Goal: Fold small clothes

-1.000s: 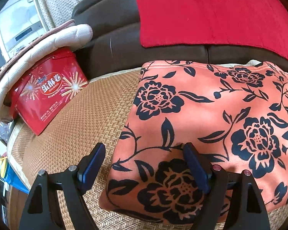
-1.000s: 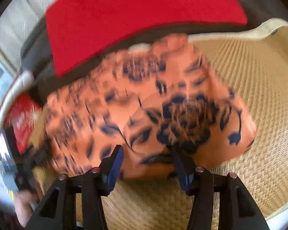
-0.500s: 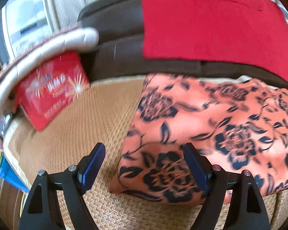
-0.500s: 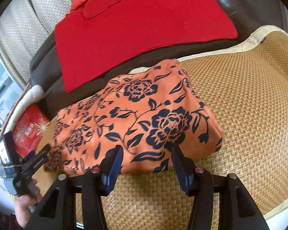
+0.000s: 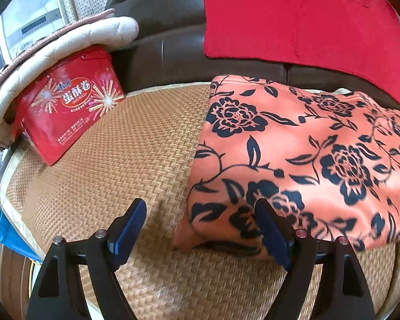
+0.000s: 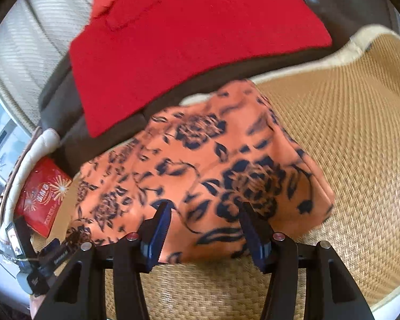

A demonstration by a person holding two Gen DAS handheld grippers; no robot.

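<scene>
Red tin (image 5: 69, 112) lidded, contents hidden

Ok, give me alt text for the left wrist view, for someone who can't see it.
An orange garment with black flowers lies folded on a woven mat, its near corner between the open jaws of the left gripper. A red egg-roll tin sits at far left, and a red cloth drapes a dark sofa behind.

1 floral garment (image 5: 301, 160), 1 red cloth (image 5: 293, 18), 1 red tin (image 5: 69, 112), 1 woven mat (image 5: 120, 160), 2 grippers: left gripper (image 5: 200, 229), right gripper (image 6: 205, 229).
</scene>
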